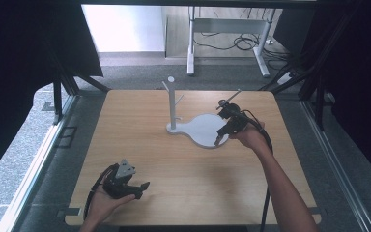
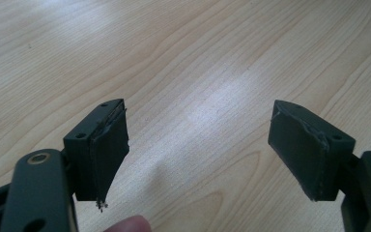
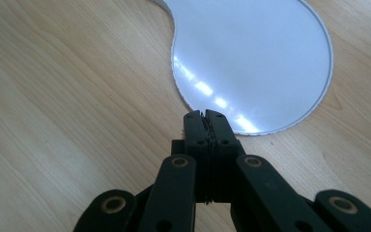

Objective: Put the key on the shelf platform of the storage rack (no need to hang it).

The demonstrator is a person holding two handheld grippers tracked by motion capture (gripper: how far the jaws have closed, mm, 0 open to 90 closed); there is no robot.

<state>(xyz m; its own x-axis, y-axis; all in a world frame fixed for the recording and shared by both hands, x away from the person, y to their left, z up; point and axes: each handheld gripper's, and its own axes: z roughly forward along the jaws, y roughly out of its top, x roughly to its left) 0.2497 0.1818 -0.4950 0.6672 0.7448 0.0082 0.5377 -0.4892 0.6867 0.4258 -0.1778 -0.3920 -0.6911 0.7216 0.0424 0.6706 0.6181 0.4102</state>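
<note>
A white stand with a pear-shaped flat base [image 1: 203, 129] and an upright post with short pegs [image 1: 172, 99] sits on the wooden table [image 1: 140, 145], right of centre. My right gripper [image 1: 217, 141] hovers at the base's near right edge, shut, with nothing between its pads; in the right gripper view its tips [image 3: 206, 116] point at the rim of the white base [image 3: 251, 53]. My left gripper [image 1: 145, 187] rests low near the table's front left, held in a hand. Its jaws stand wide open [image 2: 198, 145] over bare wood, with nothing between them.
The table's front edge runs just under the left hand. A cable trails from the right gripper along the forearm [image 1: 280, 183]. Beyond the table's far edge stand white desk legs [image 1: 191, 53] with cables on the floor. Dark curtains flank both sides.
</note>
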